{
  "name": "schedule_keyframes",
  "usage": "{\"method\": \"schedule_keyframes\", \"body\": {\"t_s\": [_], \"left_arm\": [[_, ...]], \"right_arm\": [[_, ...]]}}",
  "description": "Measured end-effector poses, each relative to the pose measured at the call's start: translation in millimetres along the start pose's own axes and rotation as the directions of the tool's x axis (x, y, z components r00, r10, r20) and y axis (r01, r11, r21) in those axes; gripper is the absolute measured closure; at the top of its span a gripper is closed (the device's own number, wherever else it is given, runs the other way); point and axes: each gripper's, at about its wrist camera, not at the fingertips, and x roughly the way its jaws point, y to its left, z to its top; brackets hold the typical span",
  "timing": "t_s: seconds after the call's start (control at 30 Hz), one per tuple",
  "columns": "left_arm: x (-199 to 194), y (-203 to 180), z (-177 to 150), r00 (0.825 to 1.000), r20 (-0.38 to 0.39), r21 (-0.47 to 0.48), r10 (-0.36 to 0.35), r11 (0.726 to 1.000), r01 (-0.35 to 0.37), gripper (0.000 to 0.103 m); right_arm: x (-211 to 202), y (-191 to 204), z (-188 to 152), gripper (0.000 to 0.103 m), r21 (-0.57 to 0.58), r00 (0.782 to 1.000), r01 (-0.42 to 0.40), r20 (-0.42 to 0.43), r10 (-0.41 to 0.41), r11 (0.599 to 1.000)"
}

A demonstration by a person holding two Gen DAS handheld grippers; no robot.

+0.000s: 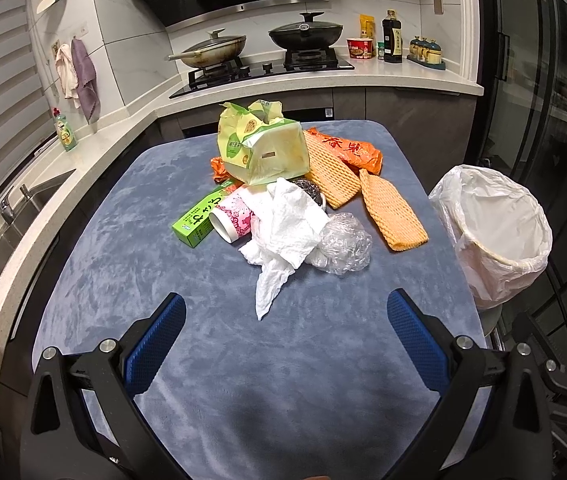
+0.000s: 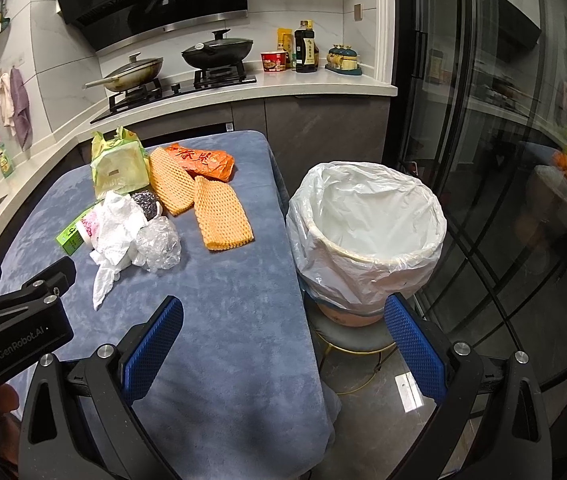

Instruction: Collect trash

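A heap of trash lies on the blue-grey table (image 1: 131, 280): a crumpled white tissue (image 1: 283, 232), a clear plastic wad (image 1: 343, 248), a pink paper cup (image 1: 233, 220), a green box (image 1: 199, 220), a yellow-green bag (image 1: 263, 148), an orange wrapper (image 1: 347, 150) and two orange foam nets (image 1: 393, 216). A bin with a white liner (image 2: 367, 232) stands on a stool right of the table. My left gripper (image 1: 287, 324) hovers open just short of the tissue. My right gripper (image 2: 283, 328) is open over the table's right edge, near the bin. Both hold nothing.
A kitchen counter wraps behind and to the left, with a sink (image 1: 11, 216), a gas hob with two lidded pans (image 1: 303, 36), bottles and a noodle cup (image 1: 359, 48). Glass doors (image 2: 503, 160) stand on the right. The left gripper's body (image 2: 15, 316) shows in the right view.
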Motion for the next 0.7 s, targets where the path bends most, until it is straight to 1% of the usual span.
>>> {"method": "schedule_keyframes", "body": {"t_s": [0.43,0.7], "left_arm": [[-3.0,4.7,-1.1,1.000,0.001,-0.004,0.014,1.000,-0.014,0.007],[-5.5,7.0,-4.0,0.999,0.000,-0.007,0.032,0.999,-0.032,0.007]], "right_arm": [[-0.2,5.2,0.9,0.006,-0.040,1.000,-0.021,-0.007,0.020,0.999],[-1.3,5.3,-1.7,0.006,-0.040,0.999,-0.034,-0.006,0.034,0.999]]}}
